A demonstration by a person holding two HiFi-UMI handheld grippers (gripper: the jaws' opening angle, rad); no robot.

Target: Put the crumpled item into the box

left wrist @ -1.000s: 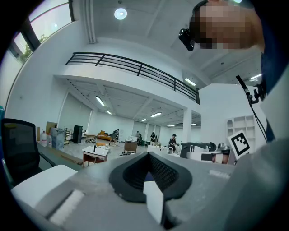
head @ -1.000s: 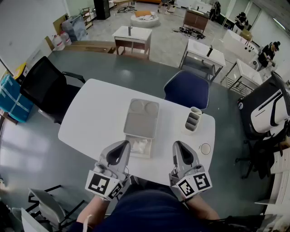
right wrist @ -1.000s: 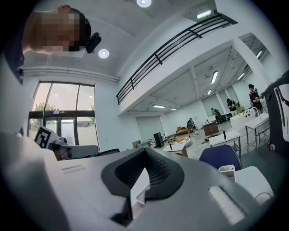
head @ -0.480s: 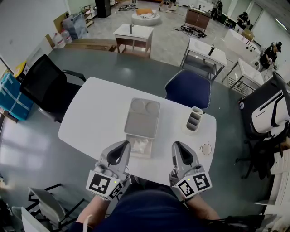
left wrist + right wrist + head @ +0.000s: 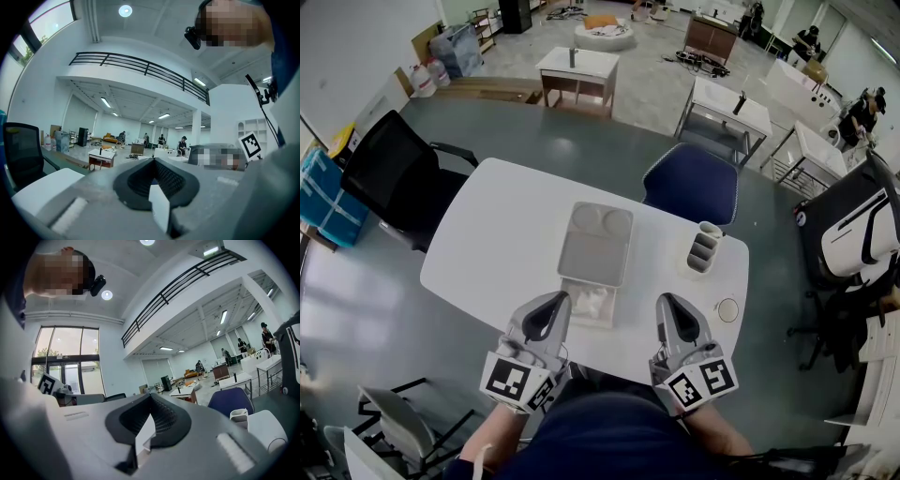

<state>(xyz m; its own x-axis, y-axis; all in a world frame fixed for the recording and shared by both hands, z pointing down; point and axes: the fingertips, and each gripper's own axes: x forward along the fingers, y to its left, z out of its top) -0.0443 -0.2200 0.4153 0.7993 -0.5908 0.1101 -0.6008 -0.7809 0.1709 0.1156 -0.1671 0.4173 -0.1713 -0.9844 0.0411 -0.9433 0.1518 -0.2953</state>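
Left gripper (image 5: 556, 298): jaws pressed together, nothing between them. Right gripper (image 5: 667, 299): in its own view it looks the same, jaws meeting at the tip and empty. Both are at the near edge of the bench (image 5: 497, 234) and point across it, one on each side of the box (image 5: 581, 322). Neither touches it.

Crumpled item (image 5: 591, 302): white, and it looks to be inside the box already, near the middle of the near edge. My read is that the placing is done and nothing in the task sentence is left.

A grey tray-like piece (image 5: 593, 246) lies flat toward the bench centre, against the far side of the box. It could be the box's lid, but I can't tell. If it is, closing it is the only open step.

Around it:
- A white compartment holder (image 5: 701, 248) is by the right edge.
- A small round disc (image 5: 727, 308) is near the right near corner.
- Both are well apart from the box.
- A blue chair (image 5: 692, 186) is at the far edge and a black chair (image 5: 389, 173) off the left side.

Nothing on the bench blocks either gripper's way to the box.
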